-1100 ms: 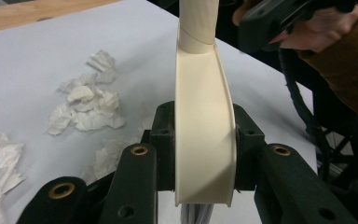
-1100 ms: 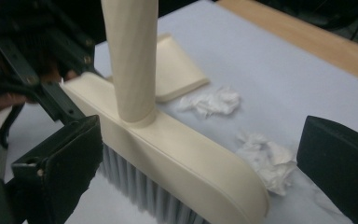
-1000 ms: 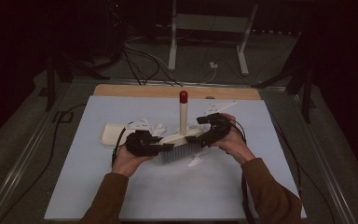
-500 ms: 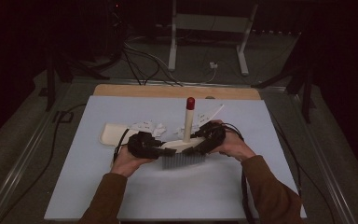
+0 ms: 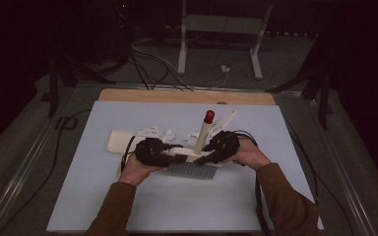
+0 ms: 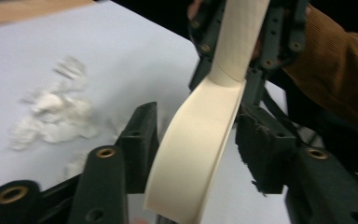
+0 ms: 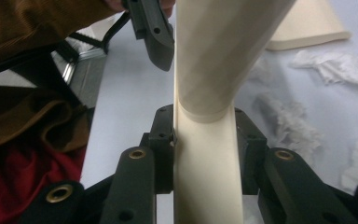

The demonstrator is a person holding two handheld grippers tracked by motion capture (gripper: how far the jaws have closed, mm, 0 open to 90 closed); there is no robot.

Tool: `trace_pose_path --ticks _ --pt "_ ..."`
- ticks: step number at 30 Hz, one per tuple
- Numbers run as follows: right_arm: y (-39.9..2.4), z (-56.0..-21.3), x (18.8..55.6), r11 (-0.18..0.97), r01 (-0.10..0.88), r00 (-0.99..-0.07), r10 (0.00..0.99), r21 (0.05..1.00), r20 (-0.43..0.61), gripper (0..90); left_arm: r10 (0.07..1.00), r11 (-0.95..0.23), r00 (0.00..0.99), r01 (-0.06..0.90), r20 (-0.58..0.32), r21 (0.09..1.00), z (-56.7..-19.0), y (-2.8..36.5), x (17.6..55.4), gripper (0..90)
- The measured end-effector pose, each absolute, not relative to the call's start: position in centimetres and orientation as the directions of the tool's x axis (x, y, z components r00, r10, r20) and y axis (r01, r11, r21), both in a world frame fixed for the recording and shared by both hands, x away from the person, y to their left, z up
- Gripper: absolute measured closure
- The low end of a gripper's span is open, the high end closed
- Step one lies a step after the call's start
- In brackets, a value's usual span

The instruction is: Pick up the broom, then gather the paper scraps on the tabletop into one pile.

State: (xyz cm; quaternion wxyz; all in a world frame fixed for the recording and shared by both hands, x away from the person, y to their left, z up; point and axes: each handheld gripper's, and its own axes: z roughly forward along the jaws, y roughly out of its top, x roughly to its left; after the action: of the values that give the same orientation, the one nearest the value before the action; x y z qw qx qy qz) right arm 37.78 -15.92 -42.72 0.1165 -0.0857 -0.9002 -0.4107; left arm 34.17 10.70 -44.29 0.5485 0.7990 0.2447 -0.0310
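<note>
Cream plastic brush (image 5: 195,156) with grey bristles, round red-tipped handle.

room: dark | floor (image 5: 187,69): grey; cables (image 5: 147,59) | white stand (image 5: 221,29) behind table (image 5: 78,162)

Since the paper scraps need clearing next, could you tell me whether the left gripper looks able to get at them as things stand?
Probably not yet: the left gripper has the cream brush between its fingers, which have just been opening. The paper scraps lie uncovered just beyond on the mat, so letting go should free the way.
</note>
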Motion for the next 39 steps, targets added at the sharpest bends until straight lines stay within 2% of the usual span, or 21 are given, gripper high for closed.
trace_pose_path --ticks 3,4,7,8,9,10,16,23,34,39 --pt "-15.9 -42.8 37.9 0.649 0.262 -0.958 0.083 0.714 0.276 67.0 0.388 -0.244 0.862 0.438 -0.327 0.865 -44.1 11.1 34.3 44.9" --pt "-15.9 -42.8 37.9 0.653 0.264 -0.958 0.091 0.710 0.272 67.0 0.405 -0.234 0.853 0.446 -0.331 0.864 -44.0 11.3 34.3 40.4" --pt "-16.2 -42.8 38.0 0.647 0.271 -0.958 0.112 0.713 0.263 67.0 0.486 -0.215 0.820 0.448 -0.303 0.867 -43.7 11.9 34.2 18.4" --pt "-16.3 -42.7 38.1 0.641 0.279 -0.957 0.122 0.715 0.264 67.0 0.512 -0.209 0.807 0.451 -0.295 0.868 -43.6 12.1 34.1 8.2" --pt "-16.4 -42.6 38.2 0.633 0.286 -0.955 0.130 0.720 0.265 66.9 0.533 -0.203 0.796 0.450 -0.287 0.870 -43.6 12.3 34.1 2.2" --pt "-16.5 -42.6 38.2 0.625 0.290 -0.955 0.141 0.725 0.261 66.9 0.556 -0.198 0.785 0.445 -0.274 0.874 -43.6 12.5 34.1 0.4" --pt "-17.2 -42.3 38.6 0.588 0.321 -0.947 0.190 0.742 0.260 66.9 0.674 -0.172 0.710 0.420 -0.205 0.891 -43.4 13.5 33.8 0.3" --pt "-17.7 -42.1 38.6 0.571 0.329 -0.944 0.215 0.752 0.249 66.9 0.804 -0.118 0.577 0.389 -0.142 0.914 -43.0 14.6 33.1 0.3" --pt "-18.7 -41.3 39.1 0.497 0.359 -0.927 0.284 0.790 0.243 66.9 0.873 -0.108 0.478 0.391 -0.101 0.914 -43.7 17.6 30.8 0.3" --pt "-19.4 -41.1 39.7 0.435 0.395 -0.899 0.367 0.809 0.241 66.9 0.902 -0.102 0.424 0.398 -0.084 0.911 -44.3 19.2 29.7 0.3"
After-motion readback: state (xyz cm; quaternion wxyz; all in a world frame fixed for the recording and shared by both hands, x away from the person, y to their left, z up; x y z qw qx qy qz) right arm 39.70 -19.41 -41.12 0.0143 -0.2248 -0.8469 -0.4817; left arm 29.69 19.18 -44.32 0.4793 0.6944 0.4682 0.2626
